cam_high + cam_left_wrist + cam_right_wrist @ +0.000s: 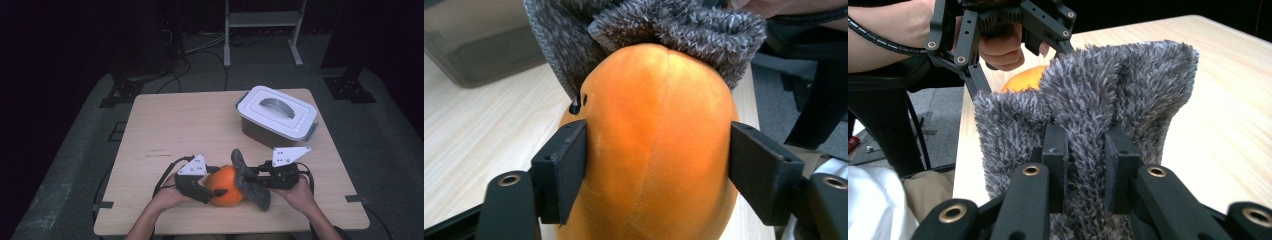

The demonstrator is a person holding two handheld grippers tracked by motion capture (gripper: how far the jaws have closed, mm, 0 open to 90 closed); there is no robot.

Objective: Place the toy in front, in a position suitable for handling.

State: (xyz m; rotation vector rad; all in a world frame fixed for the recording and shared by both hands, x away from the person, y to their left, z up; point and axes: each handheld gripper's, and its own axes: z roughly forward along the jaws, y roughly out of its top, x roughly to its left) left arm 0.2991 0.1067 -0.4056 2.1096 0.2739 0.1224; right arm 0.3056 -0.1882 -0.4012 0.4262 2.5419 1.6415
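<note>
Black jaws of the left gripper (658, 165) are clamping the orange fruit (659, 145) from both sides at the centre of the left gripper view. Low in the high view's middle, the right gripper (255, 178) is pinching a fuzzy grey cloth (248, 179) against the fruit. Upper right, a lidded grey box (276, 116) is sitting on the table (175, 120).

The left gripper (658, 165) clamped the orange fruit (656, 145) between its jaws; a grey fuzzy cloth (649, 30) draped over the fruit's far end.
</note>
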